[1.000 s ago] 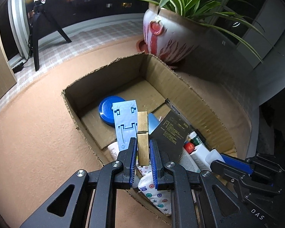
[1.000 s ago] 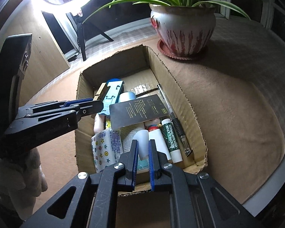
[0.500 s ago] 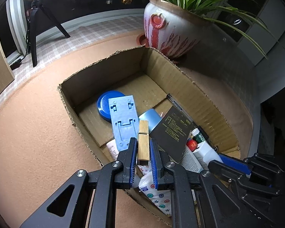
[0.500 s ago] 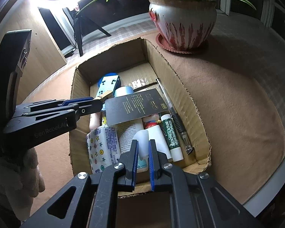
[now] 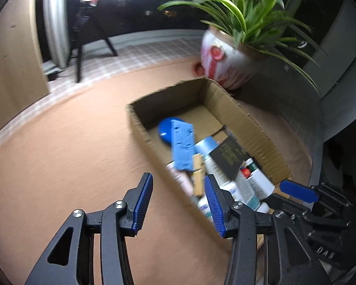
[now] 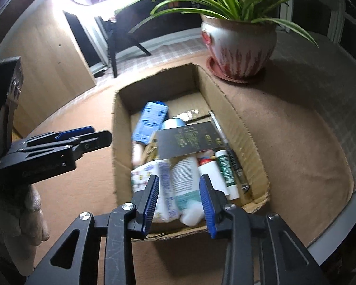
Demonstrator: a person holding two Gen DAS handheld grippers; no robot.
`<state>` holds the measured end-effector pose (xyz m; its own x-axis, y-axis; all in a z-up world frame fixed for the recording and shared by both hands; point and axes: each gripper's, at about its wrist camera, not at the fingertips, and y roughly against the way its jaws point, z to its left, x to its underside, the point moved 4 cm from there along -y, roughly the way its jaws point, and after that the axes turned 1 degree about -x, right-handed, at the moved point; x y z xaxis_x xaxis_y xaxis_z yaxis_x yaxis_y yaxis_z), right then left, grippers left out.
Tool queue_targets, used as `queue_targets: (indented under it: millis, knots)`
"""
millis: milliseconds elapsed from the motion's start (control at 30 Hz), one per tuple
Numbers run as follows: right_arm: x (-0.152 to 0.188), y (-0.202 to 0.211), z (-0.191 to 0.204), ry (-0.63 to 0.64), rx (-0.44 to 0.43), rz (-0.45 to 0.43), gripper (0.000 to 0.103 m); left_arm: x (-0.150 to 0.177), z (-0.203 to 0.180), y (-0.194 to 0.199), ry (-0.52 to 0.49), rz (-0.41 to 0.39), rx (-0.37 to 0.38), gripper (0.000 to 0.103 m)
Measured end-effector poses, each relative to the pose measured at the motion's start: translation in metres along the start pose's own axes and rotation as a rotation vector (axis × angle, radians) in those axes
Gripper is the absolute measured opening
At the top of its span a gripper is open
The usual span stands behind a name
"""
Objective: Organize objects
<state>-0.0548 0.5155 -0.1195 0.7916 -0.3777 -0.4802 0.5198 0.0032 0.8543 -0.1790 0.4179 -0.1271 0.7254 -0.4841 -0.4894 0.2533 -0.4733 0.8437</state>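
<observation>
My left gripper (image 5: 178, 199) has its jaws opening, and nothing sits between the blue pads; it hangs over the orange-brown tablecloth (image 5: 59, 156) just outside the left wall of the cardboard box (image 5: 254, 123). The wooden clothespin (image 5: 198, 173) lies loose inside the box, against the lower end of the light blue plastic piece (image 5: 182, 147), which leans over a round blue lid (image 5: 165, 129). My right gripper (image 6: 179, 197) is also opening, poised above the near end of the box; the white bottle (image 6: 186, 178) lies in the box between the pads as I see it, but they are clear of it, so it is released. Beside that bottle I see a tissue pack with a star pattern (image 6: 142, 175) on the left, and a white tube (image 6: 212, 173), a green lip balm (image 6: 226, 168) and a pen (image 6: 227, 147) on the right. A black card (image 6: 188, 140) rests across the pile (its print is too blurred to read). A potted plant (image 6: 237, 47) stands beyond the far right corner of the box.
</observation>
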Motion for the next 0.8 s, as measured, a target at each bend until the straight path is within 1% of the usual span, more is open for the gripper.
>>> queue_targets:
  millis: [67,133,267,300,367,467,633,800]
  knots:
    - [0.001,0.004,0.009,0.006,-0.010,-0.009,0.032,0.009,0.015,0.018,0.023,-0.023,-0.019,0.055]
    - [0.002,0.007,0.020,0.017,-0.018,-0.014,0.032,0.017,0.028,0.032,0.038,-0.041,-0.043,0.057]
    - [0.004,0.014,0.048,0.054,-0.036,-0.027,0.033,0.040,0.060,0.069,0.070,-0.077,-0.093,0.067]
    - [0.005,0.016,0.058,0.069,-0.039,-0.032,0.033,0.044,0.066,0.075,0.079,-0.085,-0.103,0.068]
    - [0.007,0.018,0.077,0.098,-0.045,-0.036,0.033,0.057,0.084,0.095,0.102,-0.111,-0.138,0.073]
    - [0.009,0.021,0.104,0.140,-0.064,-0.042,0.033,0.076,0.104,0.122,0.119,-0.139,-0.186,0.077]
    - [0.015,0.027,0.162,0.241,-0.087,-0.057,0.033,0.109,0.134,0.167,0.167,-0.190,-0.248,0.084]
    - [0.026,0.030,0.216,0.304,-0.149,-0.055,0.033,0.143,0.161,0.207,0.206,-0.230,-0.321,0.089]
